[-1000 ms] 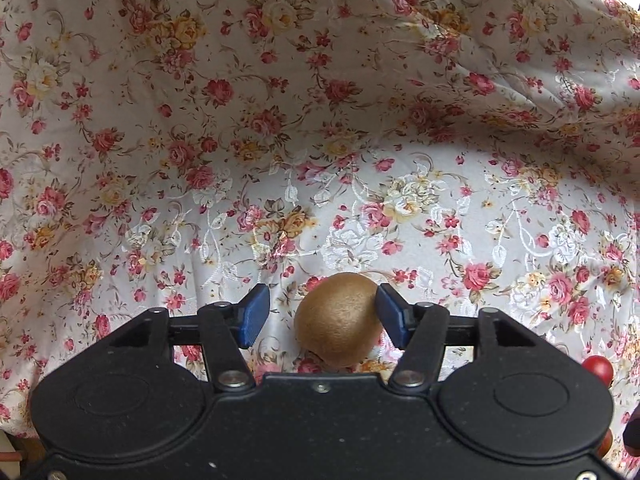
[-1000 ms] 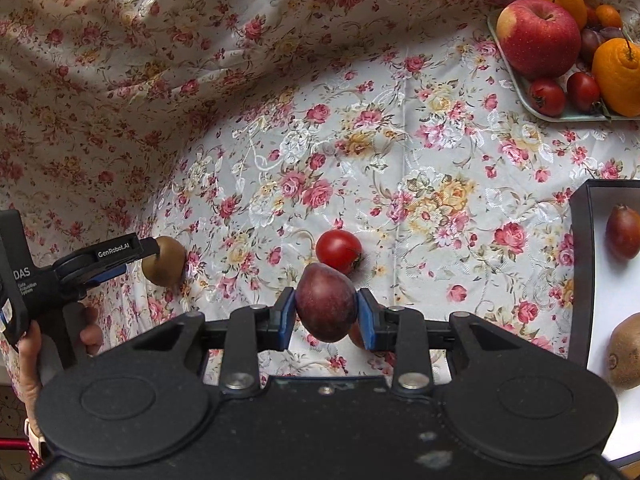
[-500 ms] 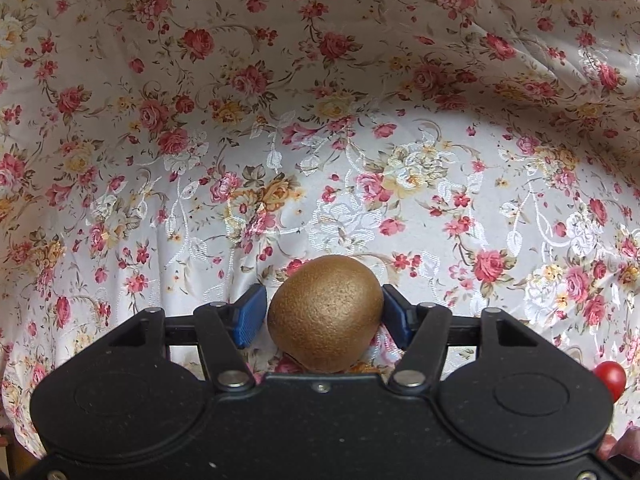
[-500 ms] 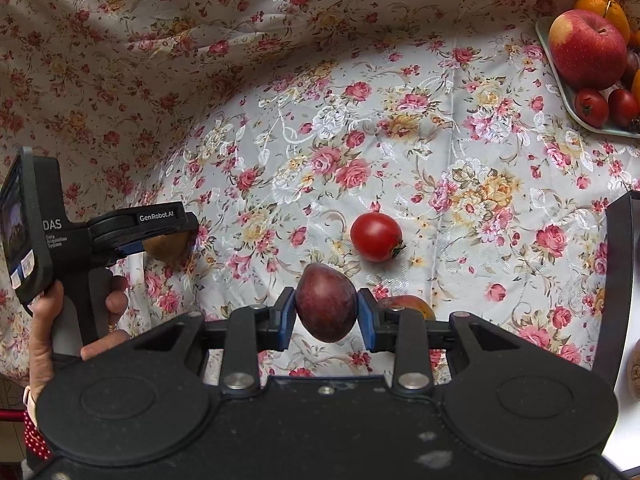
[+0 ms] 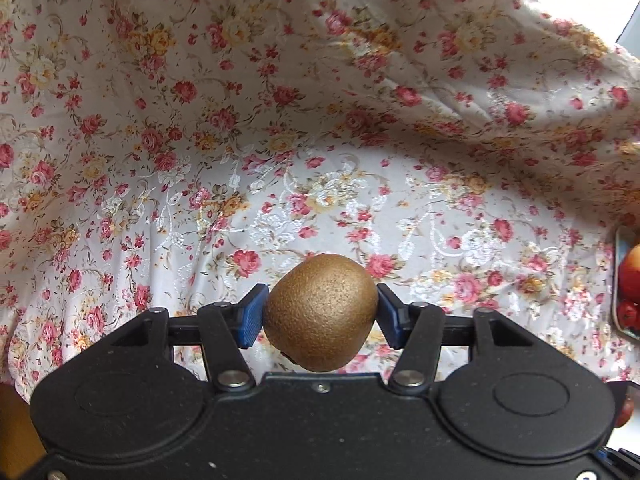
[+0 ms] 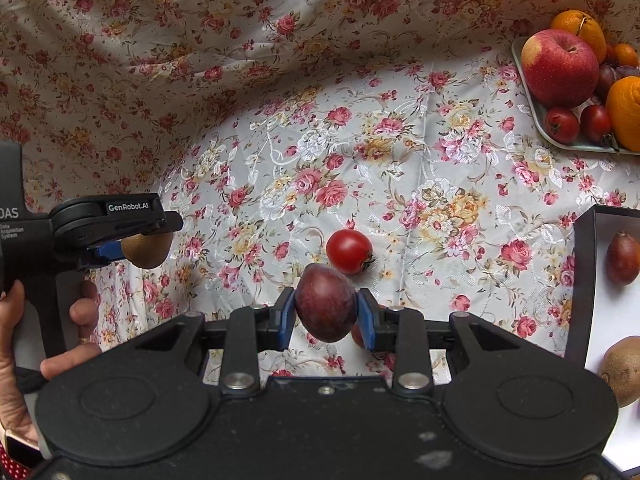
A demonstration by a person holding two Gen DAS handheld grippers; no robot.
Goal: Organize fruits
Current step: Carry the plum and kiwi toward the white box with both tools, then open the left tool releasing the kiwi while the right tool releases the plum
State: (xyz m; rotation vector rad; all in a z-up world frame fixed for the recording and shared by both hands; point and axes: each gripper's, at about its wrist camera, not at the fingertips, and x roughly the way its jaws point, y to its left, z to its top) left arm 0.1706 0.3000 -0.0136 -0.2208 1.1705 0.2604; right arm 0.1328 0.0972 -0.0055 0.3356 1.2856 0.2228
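Left gripper (image 5: 320,316) grips one kiwi (image 5: 322,312); right gripper (image 6: 326,314), one plum (image 6: 325,307)

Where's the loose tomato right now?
In the right wrist view, the tomato lies on the floral tablecloth, just beyond the plum held in the right gripper.

Brown kiwi (image 5: 322,312) clamped off cloth; dark purple plum (image 6: 326,308) clamped likewise; red tomato (image 6: 349,251) on cloth.

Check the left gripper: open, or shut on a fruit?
Shut on the kiwi. The left gripper has both blue pads pressed against its sides, and the fruit hangs clear of the tablecloth.
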